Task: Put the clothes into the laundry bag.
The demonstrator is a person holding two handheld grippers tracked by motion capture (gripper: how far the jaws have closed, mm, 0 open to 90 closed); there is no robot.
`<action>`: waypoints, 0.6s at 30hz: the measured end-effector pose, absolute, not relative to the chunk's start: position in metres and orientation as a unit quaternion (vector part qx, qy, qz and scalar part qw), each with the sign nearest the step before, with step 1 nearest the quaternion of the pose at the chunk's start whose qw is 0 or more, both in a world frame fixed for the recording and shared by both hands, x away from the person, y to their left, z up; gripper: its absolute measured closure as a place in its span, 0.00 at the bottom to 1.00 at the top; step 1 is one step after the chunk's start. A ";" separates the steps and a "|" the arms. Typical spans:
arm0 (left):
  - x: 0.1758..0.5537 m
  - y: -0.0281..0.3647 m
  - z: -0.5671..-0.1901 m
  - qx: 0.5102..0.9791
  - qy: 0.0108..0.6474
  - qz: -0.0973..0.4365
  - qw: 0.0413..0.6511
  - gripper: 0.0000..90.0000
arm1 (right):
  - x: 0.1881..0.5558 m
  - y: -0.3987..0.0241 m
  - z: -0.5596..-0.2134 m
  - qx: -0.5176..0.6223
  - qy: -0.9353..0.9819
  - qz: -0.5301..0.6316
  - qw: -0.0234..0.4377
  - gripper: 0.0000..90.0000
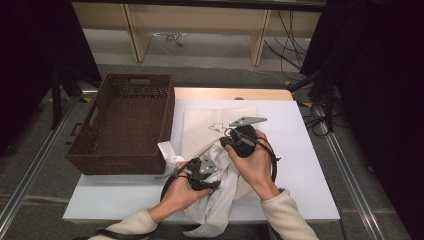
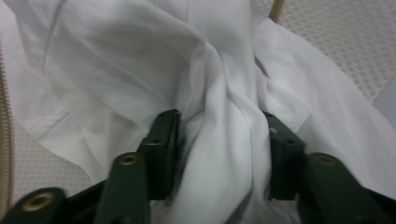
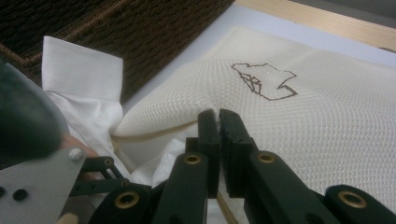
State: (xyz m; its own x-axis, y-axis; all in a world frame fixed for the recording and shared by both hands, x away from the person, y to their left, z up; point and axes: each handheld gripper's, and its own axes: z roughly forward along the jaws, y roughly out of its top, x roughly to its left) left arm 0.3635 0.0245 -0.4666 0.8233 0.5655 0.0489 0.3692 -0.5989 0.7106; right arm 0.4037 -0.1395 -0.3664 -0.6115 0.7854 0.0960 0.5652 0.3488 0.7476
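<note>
A white shirt point(image 1: 220, 200) lies bunched at the table's front, partly inside a cream mesh bag point(image 1: 210, 125) printed with a dark outline drawing. In the left gripper view a thick fold of the shirt point(image 2: 140, 60) fills the gap of my left gripper point(image 2: 217, 126), and both pads press on it; cream bag fabric point(image 2: 336, 42) lies on either side. My left gripper point(image 1: 200, 172) sits low on the shirt. The right gripper point(image 3: 218, 116) is shut on the bag's point(image 3: 303, 116) tan-trimmed edge and holds it raised. A shirt cuff point(image 3: 79, 70) lies beside the basket. My right gripper point(image 1: 232, 140) is just behind the left.
A dark brown wicker basket point(image 1: 120, 160) stands at the left of the white table point(image 1: 310, 165), right next to the bag; its wall point(image 3: 140, 28) is close to the cuff. Behind the table are a wooden frame and cables on the floor.
</note>
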 end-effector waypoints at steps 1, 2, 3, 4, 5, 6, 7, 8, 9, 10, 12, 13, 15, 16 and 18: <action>0.364 0.024 -0.467 0.882 0.269 0.132 0.364 0.64 | 0.403 -0.139 -0.367 0.420 0.807 0.390 0.141 0.99; 0.364 0.025 -0.467 0.881 0.270 0.132 0.364 0.69 | 0.403 -0.139 -0.367 0.421 0.807 0.390 0.140 0.99; 0.365 0.026 -0.467 0.882 0.267 0.128 0.367 0.73 | 0.404 -0.139 -0.367 0.419 0.808 0.390 0.138 0.99; 0.365 0.026 -0.467 0.880 0.274 0.123 0.368 0.77 | 0.404 -0.140 -0.367 0.413 0.811 0.390 0.140 0.99; 0.366 0.027 -0.466 0.878 0.275 0.120 0.372 0.79 | 0.404 -0.139 -0.368 0.412 0.810 0.391 0.144 0.99; 0.366 0.027 -0.467 0.876 0.278 0.116 0.377 0.83 | 0.404 -0.139 -0.367 0.417 0.809 0.389 0.142 0.99; 0.366 0.028 -0.465 0.871 0.284 0.109 0.386 0.86 | 0.404 -0.138 -0.367 0.412 0.810 0.389 0.147 0.99; 0.366 0.029 -0.464 0.868 0.288 0.108 0.390 0.87 | 0.403 -0.138 -0.367 0.411 0.811 0.390 0.146 0.99; 0.366 0.030 -0.463 0.866 0.288 0.104 0.395 0.87 | 0.403 -0.138 -0.367 0.411 0.811 0.390 0.147 0.99; 0.366 0.030 -0.461 0.863 0.293 0.101 0.399 0.88 | 0.402 -0.137 -0.367 0.419 0.808 0.390 0.142 0.99; 0.365 0.031 -0.456 0.853 0.299 0.092 0.418 0.89 | 0.403 -0.138 -0.367 0.418 0.808 0.388 0.146 0.99; 0.365 0.031 -0.454 0.850 0.304 0.090 0.421 0.89 | 0.403 -0.138 -0.367 0.410 0.812 0.390 0.146 0.99; 0.365 0.032 -0.449 0.841 0.307 0.082 0.438 0.90 | 0.402 -0.137 -0.367 0.419 0.807 0.391 0.140 0.99; 0.365 0.031 -0.447 0.835 0.312 0.078 0.446 0.90 | 0.401 -0.136 -0.367 0.422 0.806 0.391 0.141 0.99; 0.366 0.029 -0.443 0.824 0.320 0.073 0.462 0.90 | 0.402 -0.138 -0.366 0.413 0.811 0.388 0.147 0.99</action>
